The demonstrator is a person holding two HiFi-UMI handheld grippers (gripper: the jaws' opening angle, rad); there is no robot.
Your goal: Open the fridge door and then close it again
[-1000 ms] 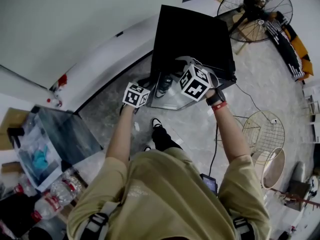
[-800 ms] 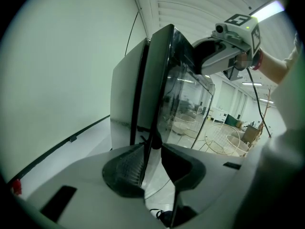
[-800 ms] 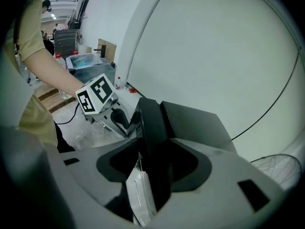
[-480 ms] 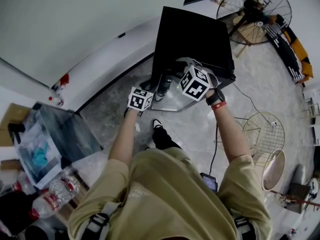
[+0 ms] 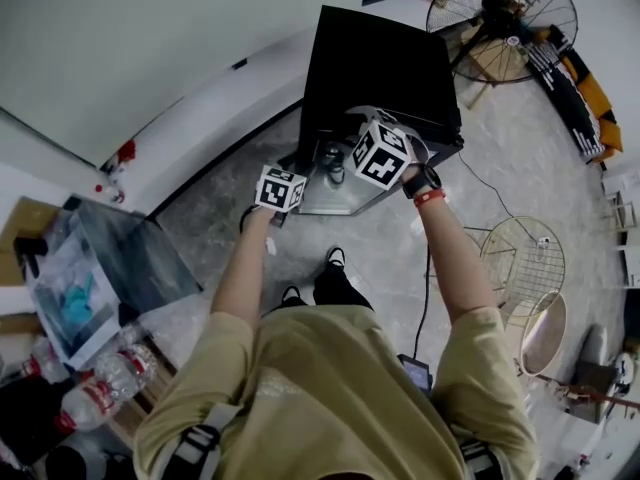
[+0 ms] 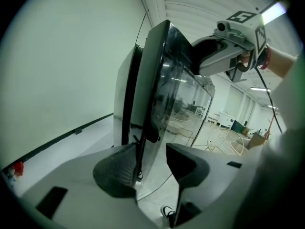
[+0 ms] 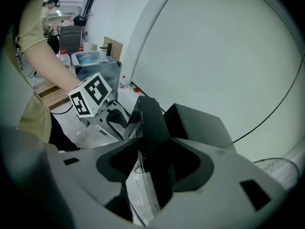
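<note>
Fridge (image 5: 380, 68) inside hidden behind its door (image 6: 162, 89) — fan (image 5: 500, 13) clipped at the top edge.

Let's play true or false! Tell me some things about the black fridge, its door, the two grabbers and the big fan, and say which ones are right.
1. The fridge door is shut tight. False: it stands partly open from the fridge.
2. The right hand-held gripper has the top edge of the door between its jaws. True.
3. The left hand-held gripper is squeezed shut. False: its jaws have just been opening and stand apart, with the door's side edge between them.
4. A round fan stands on the floor beside the fridge. True.
</note>
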